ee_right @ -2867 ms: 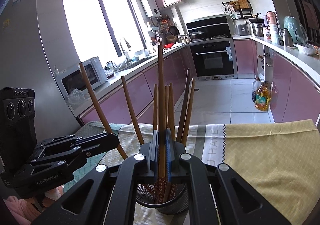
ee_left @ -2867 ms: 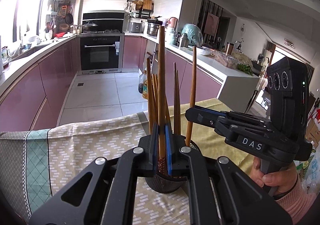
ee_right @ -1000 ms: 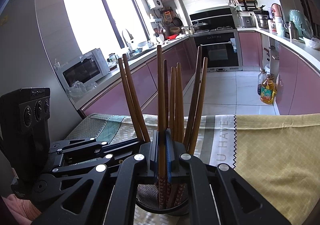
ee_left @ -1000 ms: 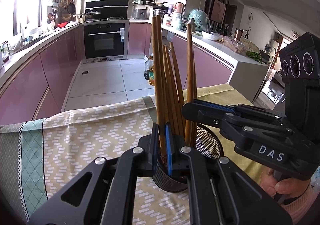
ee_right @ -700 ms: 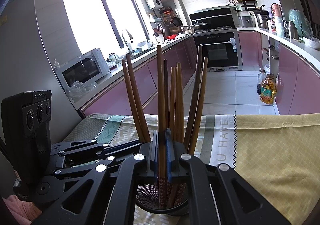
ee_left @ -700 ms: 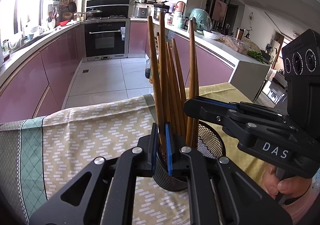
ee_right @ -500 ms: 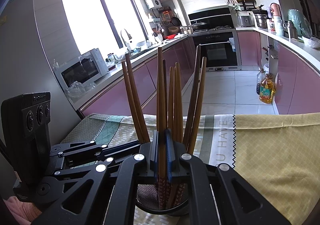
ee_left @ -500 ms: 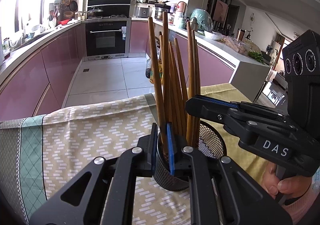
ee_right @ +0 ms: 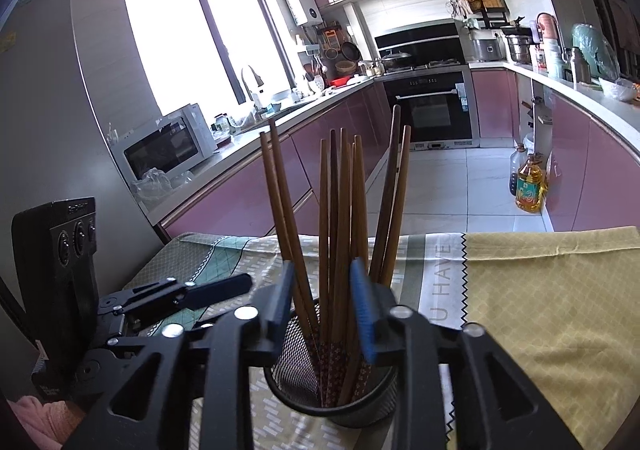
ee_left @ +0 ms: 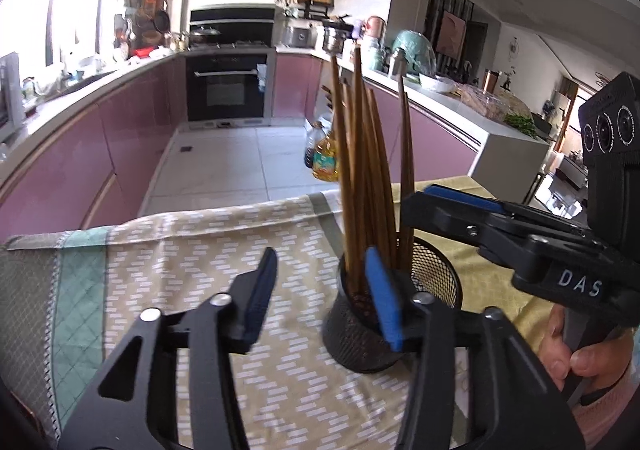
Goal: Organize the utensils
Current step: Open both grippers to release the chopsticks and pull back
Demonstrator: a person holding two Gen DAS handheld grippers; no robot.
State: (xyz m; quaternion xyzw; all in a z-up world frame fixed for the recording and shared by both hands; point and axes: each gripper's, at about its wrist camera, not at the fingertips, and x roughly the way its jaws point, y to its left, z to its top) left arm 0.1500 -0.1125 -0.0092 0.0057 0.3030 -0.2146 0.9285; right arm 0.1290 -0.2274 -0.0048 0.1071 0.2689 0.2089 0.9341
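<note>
A black mesh holder (ee_left: 352,346) (ee_right: 360,410) stands on the patterned tablecloth (ee_left: 180,258) with several brown wooden chopsticks (ee_left: 360,170) (ee_right: 340,210) upright in it. My left gripper (ee_left: 322,298) is just in front of the holder, its jaws opening. The chopsticks rise behind its right blue pad and neither pad presses on them. My right gripper (ee_right: 320,306) (ee_left: 420,198) reaches over the holder's rim from the other side, jaws also opening, with chopsticks standing loose between its fingers. The left gripper (ee_right: 216,290) shows low at the left of the right wrist view.
A person's hand (ee_left: 576,362) grips the right tool's handle. The table's far edge drops to a tiled kitchen floor where an oil bottle (ee_left: 324,162) (ee_right: 528,186) stands. Pink cabinets and an oven line the walls. A yellow cloth (ee_right: 540,290) covers the table's right part.
Both grippers were shut on a chopstick each over the holder. Their jaws have now spread apart and the chopsticks stand free in the holder.
</note>
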